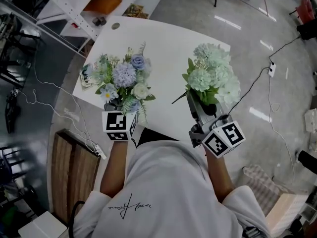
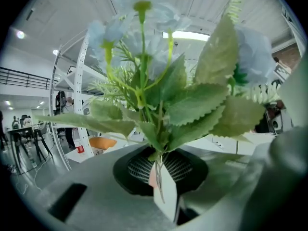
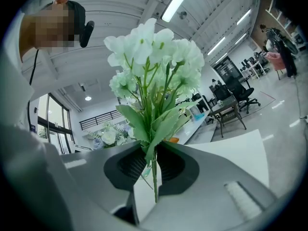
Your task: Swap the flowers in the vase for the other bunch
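Note:
My left gripper point(image 1: 118, 106) is shut on the stems of a blue, purple and white bunch point(image 1: 125, 77), held upright over the white table point(image 1: 163, 43) near its front left. In the left gripper view its stems and a white tag sit pinched between the ribbed pads point(image 2: 139, 167), and the leaves point(image 2: 192, 105) fill the picture. My right gripper point(image 1: 196, 102) is shut on the stems of a pale green hydrangea bunch point(image 1: 214, 72) at the table's front right. The right gripper view shows those stems point(image 3: 154, 177) clamped and the blooms point(image 3: 154, 52) above. I cannot make out a vase in any view.
A small packet-like item point(image 1: 85, 77) lies at the table's left edge behind the blue bunch. A white rack point(image 1: 64, 4) with an orange object point(image 1: 101, 5) stands beyond the table. A wooden crate point(image 1: 69, 172) sits on the floor at the left, and cables and a power strip point(image 1: 271, 69) lie at the right.

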### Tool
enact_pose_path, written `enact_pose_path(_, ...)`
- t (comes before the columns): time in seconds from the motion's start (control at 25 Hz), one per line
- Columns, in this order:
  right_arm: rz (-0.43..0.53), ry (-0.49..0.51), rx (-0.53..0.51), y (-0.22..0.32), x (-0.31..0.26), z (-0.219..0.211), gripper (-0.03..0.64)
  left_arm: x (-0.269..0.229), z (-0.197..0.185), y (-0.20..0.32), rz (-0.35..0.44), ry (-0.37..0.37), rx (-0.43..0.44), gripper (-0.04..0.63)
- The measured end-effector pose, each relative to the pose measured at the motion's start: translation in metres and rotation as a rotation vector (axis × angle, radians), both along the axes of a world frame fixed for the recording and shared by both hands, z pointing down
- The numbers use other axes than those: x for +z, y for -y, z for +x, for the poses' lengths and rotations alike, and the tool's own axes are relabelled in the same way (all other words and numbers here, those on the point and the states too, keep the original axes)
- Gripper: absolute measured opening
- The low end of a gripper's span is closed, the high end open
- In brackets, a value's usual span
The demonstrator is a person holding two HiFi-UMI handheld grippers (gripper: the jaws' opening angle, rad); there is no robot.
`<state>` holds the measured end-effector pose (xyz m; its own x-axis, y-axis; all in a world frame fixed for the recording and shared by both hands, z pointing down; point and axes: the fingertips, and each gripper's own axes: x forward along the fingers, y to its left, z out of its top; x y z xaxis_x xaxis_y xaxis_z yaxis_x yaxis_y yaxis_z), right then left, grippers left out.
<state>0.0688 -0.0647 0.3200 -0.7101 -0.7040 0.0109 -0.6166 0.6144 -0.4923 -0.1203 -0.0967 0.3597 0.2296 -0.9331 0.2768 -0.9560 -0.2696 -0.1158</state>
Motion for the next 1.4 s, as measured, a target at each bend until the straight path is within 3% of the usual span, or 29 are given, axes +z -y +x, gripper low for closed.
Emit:
enact_pose_path(0.2,0.002,0.009,-0.004,0.001,0.000,0.000,0.060,0.002,0.006,-0.004,-0.012,-0.002,0.032,0.054)
enact_pose_path(0.72,0.023,0.020,-0.044,0.001,-0.002,-0.003,0.058,-0.001,0.009,-0.021,0.001,0.014,0.009,0.058)
enact_pose_path(1.4,0.111,-0.023,-0.142,0.027,-0.029,-0.052,0.057,0.004,-0.026,-0.031,-0.011,-0.027,-0.043,0.060)
